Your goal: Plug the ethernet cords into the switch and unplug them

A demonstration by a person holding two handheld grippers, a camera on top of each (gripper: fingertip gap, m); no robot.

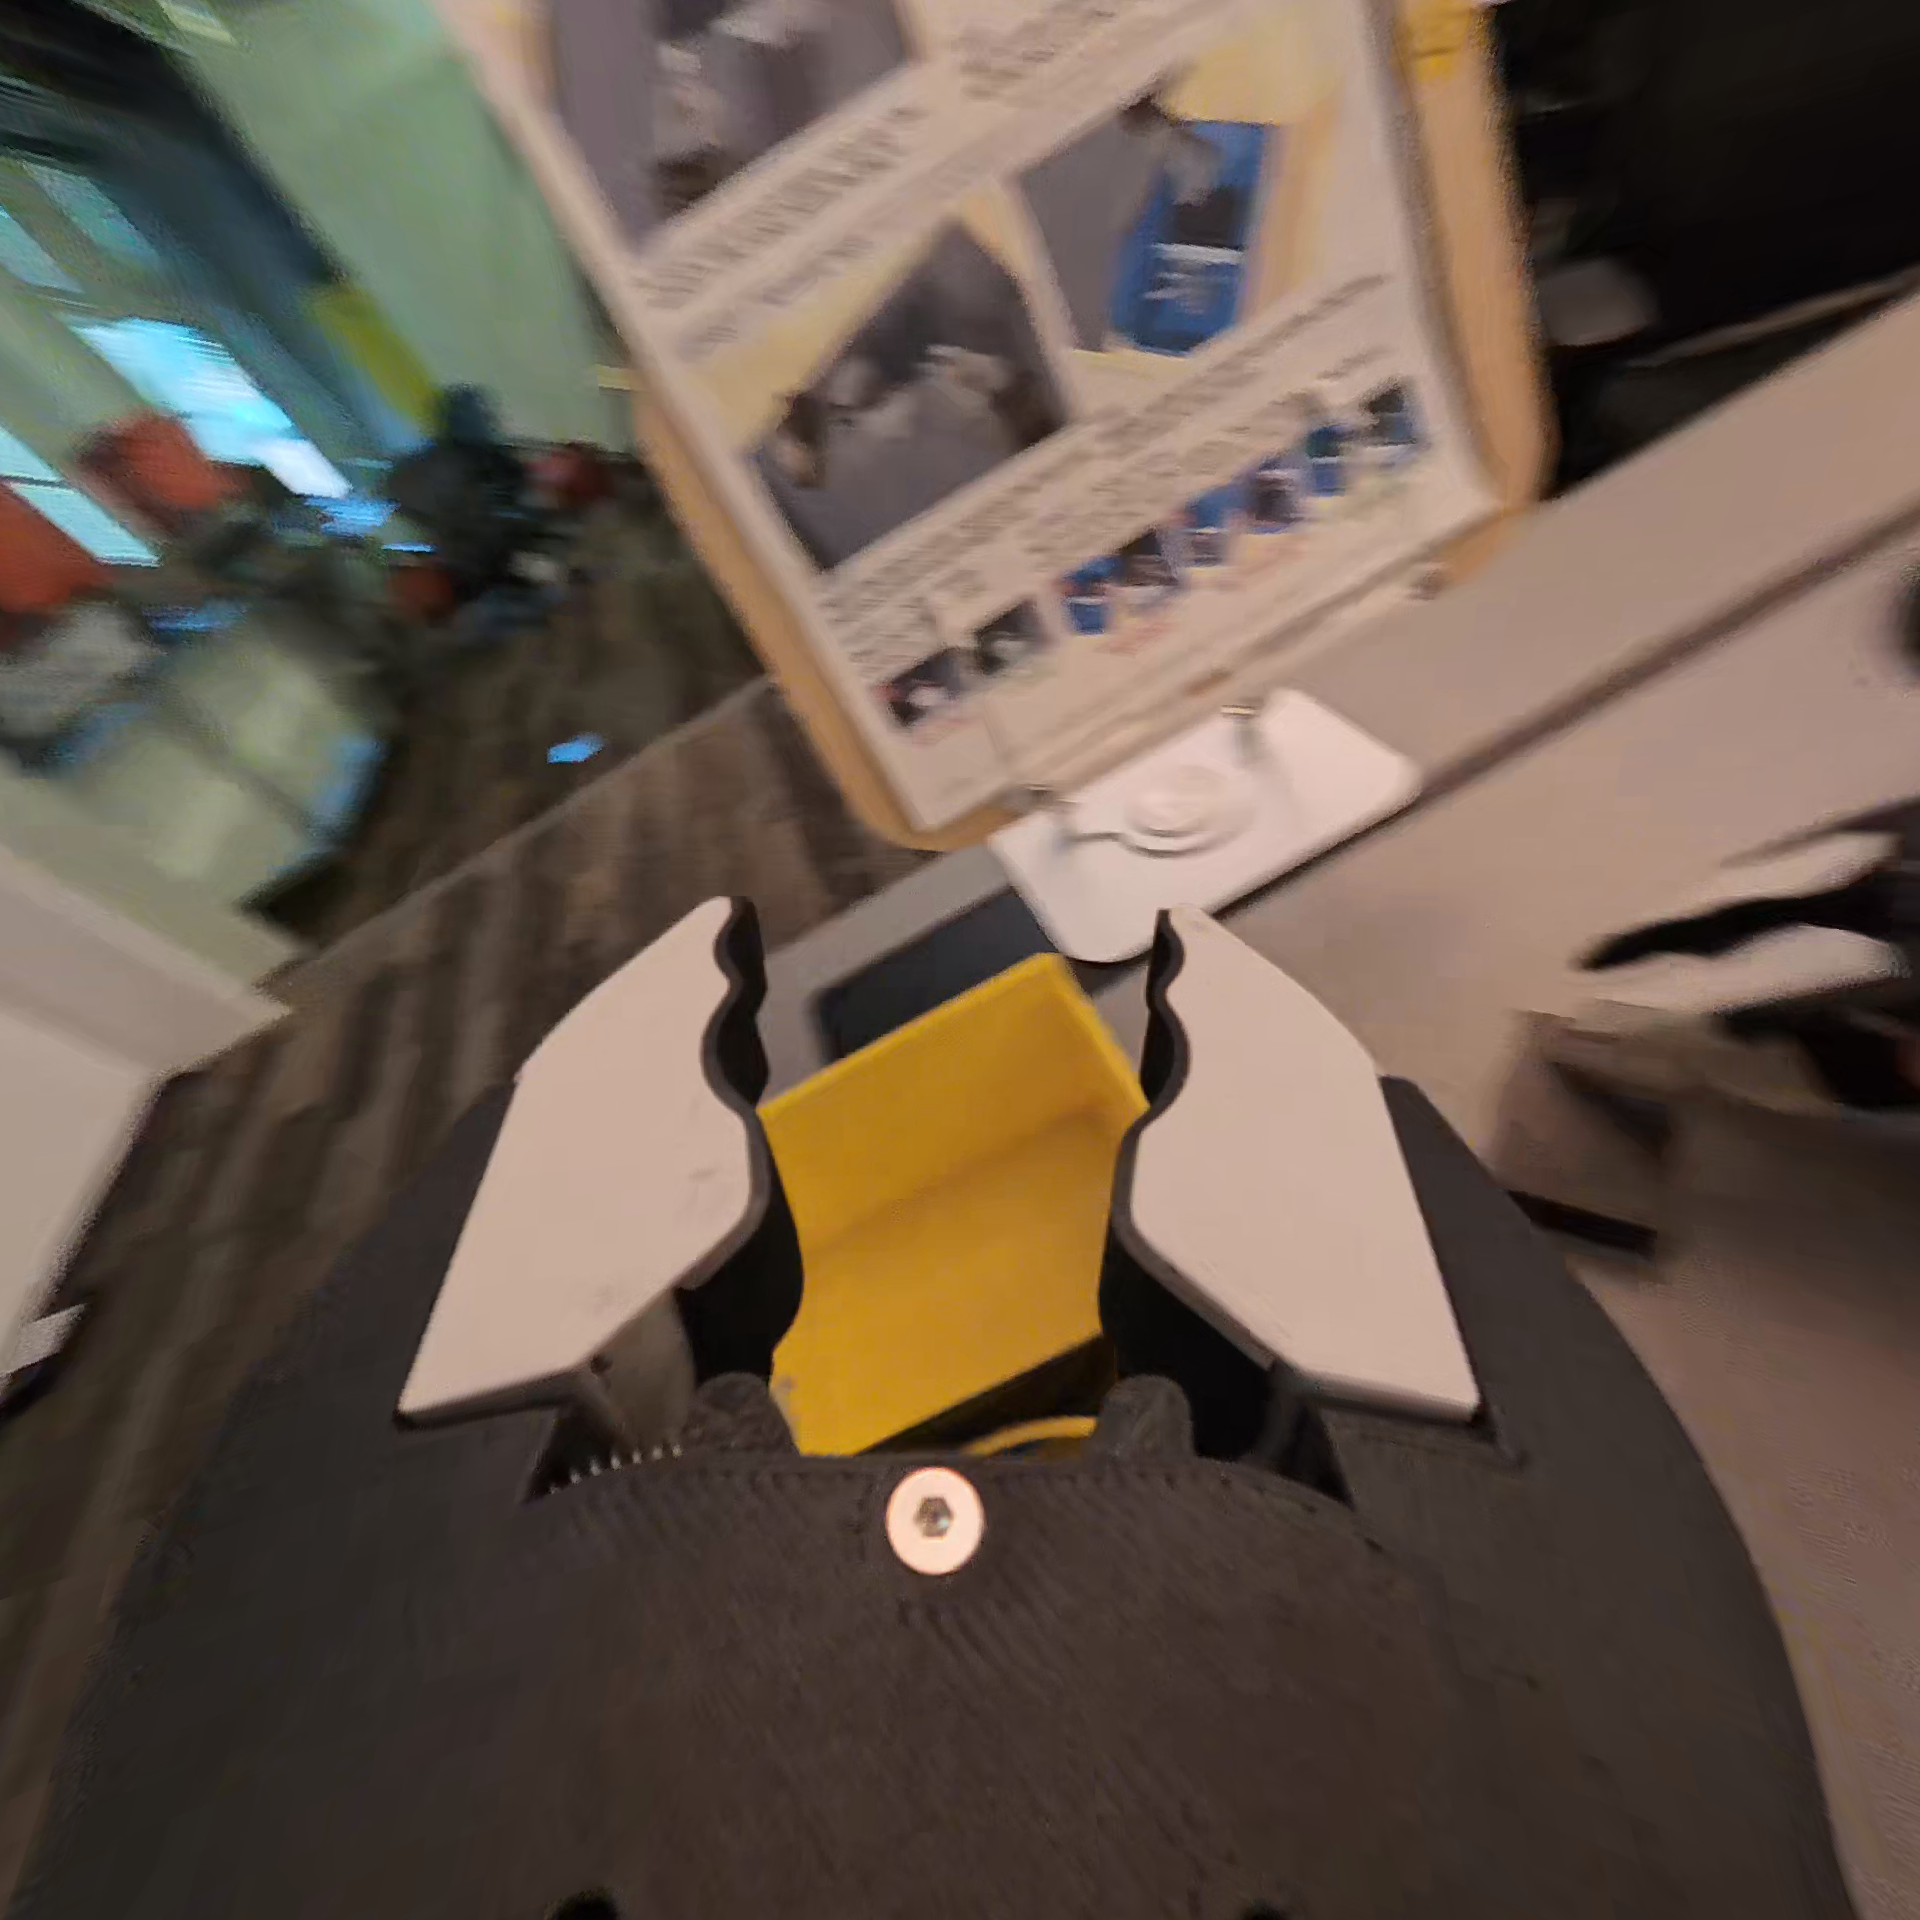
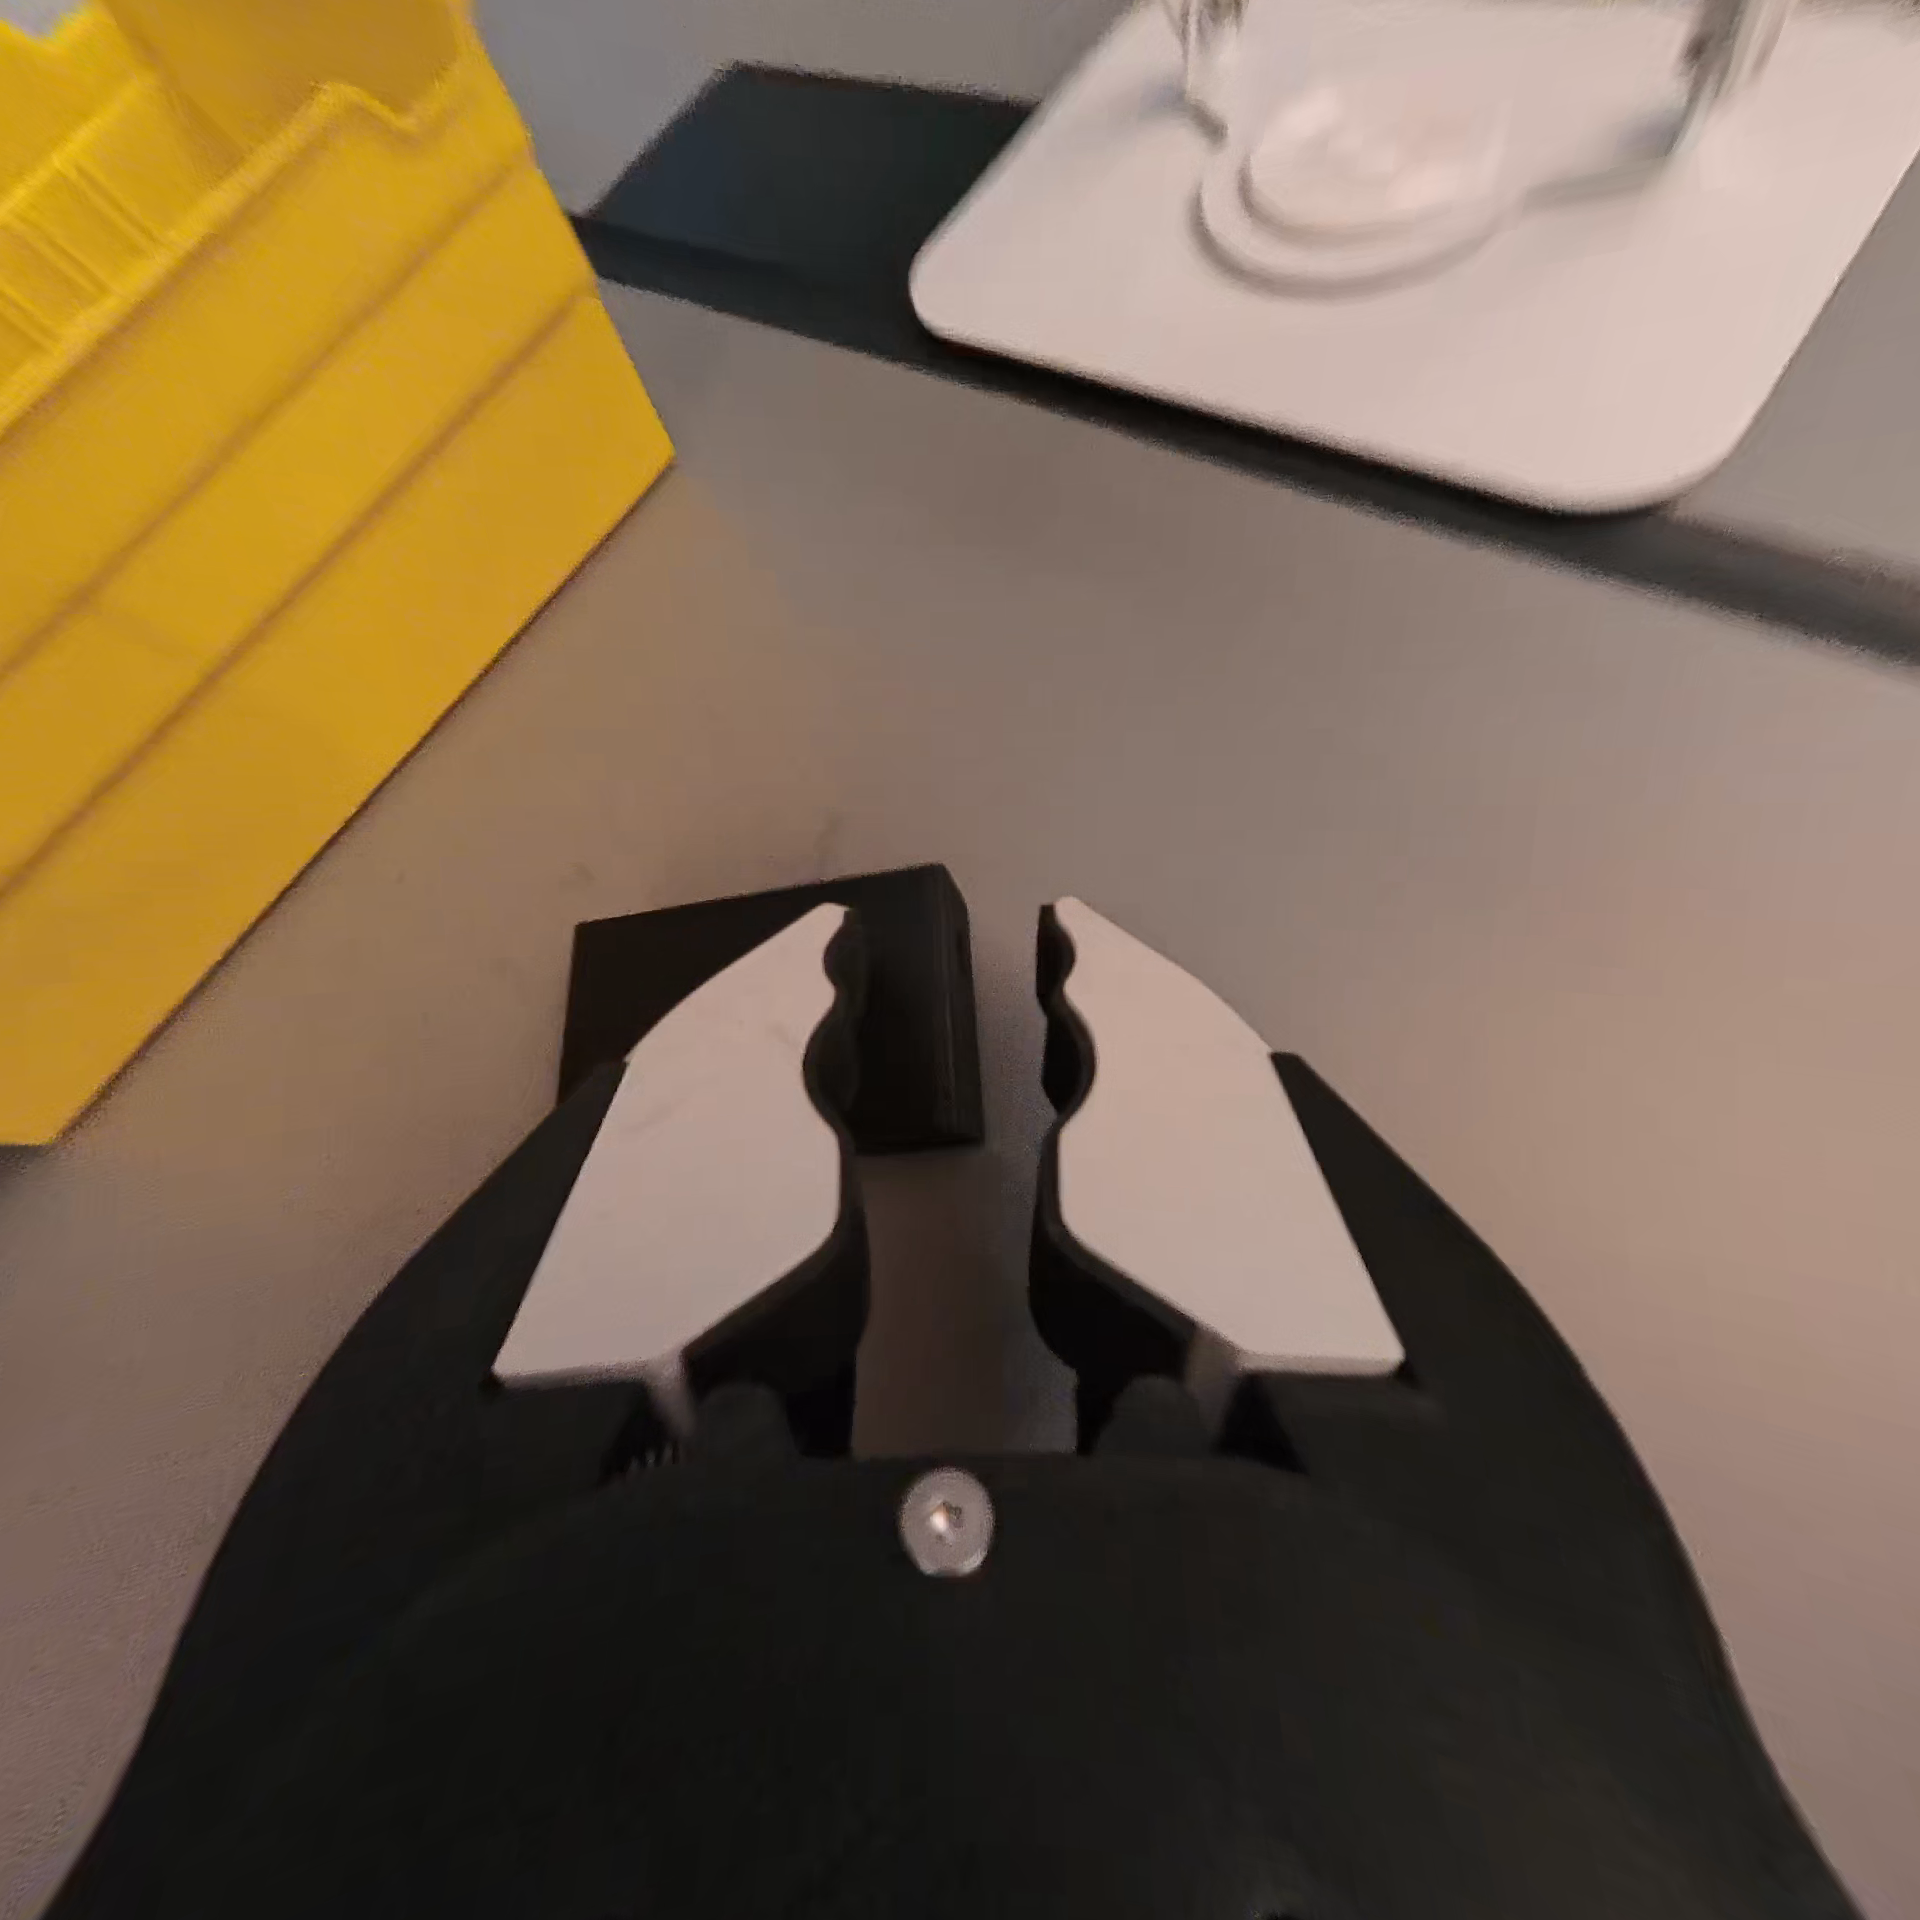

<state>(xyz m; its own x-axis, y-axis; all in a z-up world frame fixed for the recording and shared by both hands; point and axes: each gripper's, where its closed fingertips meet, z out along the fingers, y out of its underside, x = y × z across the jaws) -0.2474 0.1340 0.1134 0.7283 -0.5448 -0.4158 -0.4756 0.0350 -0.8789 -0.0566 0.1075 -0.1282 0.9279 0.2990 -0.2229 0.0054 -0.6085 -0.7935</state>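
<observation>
In the blurred left wrist view my left gripper [image 1: 951, 925] is open, and a yellow plastic block [image 1: 935, 1195] sits between and below its fingers. I cannot tell if they touch it. In the right wrist view my right gripper [image 2: 948, 914] is open just above the grey table [image 2: 1351, 935]. A small black block [image 2: 925, 1039] lies on the table between its fingers, close to the left one and apart from the right one. The yellow ridged block [image 2: 260, 520] stands to the left. I see no cord or switch in either view.
A board with printed pages [image 1: 1039, 364] stands on a white square base [image 1: 1205, 821], just beyond the yellow block; the base also shows in the right wrist view [image 2: 1455, 312]. A dark strip [image 2: 779, 177] runs across the table. A blurred black-and-white shape [image 1: 1766, 935] is at the right. About 30 cm separates my left fingertips from my right.
</observation>
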